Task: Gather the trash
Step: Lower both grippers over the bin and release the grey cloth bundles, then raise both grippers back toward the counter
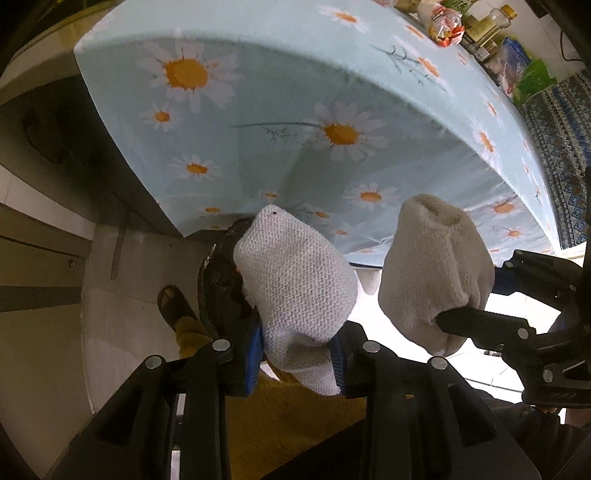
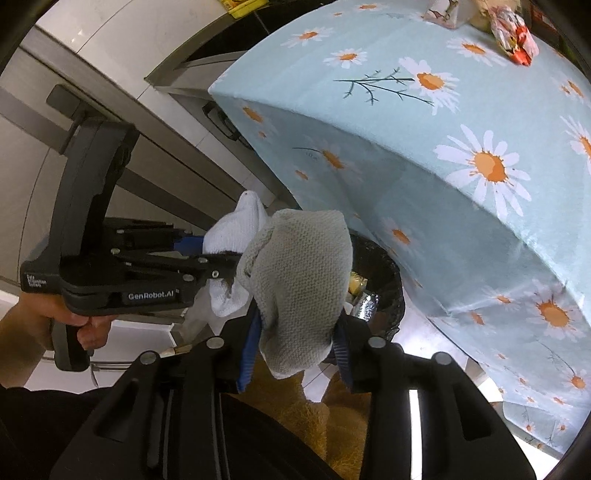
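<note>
Both grippers sock-covered, jaw state cannot be told. Trash bin (image 2: pixel 380 284) at floor beside desk (image 2: pixel 461 122), 2 o'clock from right gripper (image 2: pixel 299 280); left gripper (image 2: pixel 236 236) further off

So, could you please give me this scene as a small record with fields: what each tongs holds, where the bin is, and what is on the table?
left tongs: closed on a white knitted cloth
right tongs: closed on a greyish knitted cloth
bin: black-lined, on the floor by the table corner, just beyond both tongs
bin contents: a yellow scrap and something shiny
table: covered with a blue daisy-print cloth
on table: a snack packet at the far side
cloths in bin: not yet
</note>
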A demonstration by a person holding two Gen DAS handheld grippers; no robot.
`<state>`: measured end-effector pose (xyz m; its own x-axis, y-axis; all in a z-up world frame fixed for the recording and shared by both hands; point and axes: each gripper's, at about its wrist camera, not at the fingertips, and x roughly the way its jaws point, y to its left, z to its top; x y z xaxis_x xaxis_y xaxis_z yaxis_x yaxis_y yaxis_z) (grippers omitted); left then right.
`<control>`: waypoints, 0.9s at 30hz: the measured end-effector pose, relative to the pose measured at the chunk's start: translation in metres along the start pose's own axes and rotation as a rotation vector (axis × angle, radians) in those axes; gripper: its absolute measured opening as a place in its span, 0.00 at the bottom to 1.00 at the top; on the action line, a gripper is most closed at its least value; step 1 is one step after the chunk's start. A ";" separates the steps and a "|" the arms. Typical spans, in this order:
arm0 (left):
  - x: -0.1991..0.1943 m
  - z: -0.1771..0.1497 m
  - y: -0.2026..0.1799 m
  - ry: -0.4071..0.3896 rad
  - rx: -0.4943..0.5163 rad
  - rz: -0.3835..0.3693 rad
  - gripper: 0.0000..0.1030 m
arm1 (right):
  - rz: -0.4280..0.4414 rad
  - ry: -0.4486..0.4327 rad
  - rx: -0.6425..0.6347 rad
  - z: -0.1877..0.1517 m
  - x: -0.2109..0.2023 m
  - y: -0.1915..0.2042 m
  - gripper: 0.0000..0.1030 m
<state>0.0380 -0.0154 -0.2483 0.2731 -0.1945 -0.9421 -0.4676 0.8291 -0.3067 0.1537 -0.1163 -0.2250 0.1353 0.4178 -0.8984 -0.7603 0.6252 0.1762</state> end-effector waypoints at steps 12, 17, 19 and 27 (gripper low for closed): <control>0.003 0.011 0.006 0.025 -0.009 0.004 0.45 | 0.001 -0.016 0.051 0.010 -0.009 -0.012 0.56; -0.004 0.018 0.003 0.008 0.003 0.006 0.45 | -0.008 -0.046 0.060 0.012 -0.021 -0.014 0.56; -0.008 0.020 0.003 -0.002 0.006 0.009 0.45 | -0.016 -0.062 0.066 0.013 -0.027 -0.014 0.56; -0.037 0.030 -0.012 -0.056 0.038 0.015 0.45 | -0.004 -0.131 0.082 0.018 -0.057 -0.019 0.56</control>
<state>0.0590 -0.0020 -0.2057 0.3138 -0.1527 -0.9371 -0.4404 0.8510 -0.2862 0.1720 -0.1394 -0.1701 0.2241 0.4946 -0.8398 -0.7056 0.6767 0.2102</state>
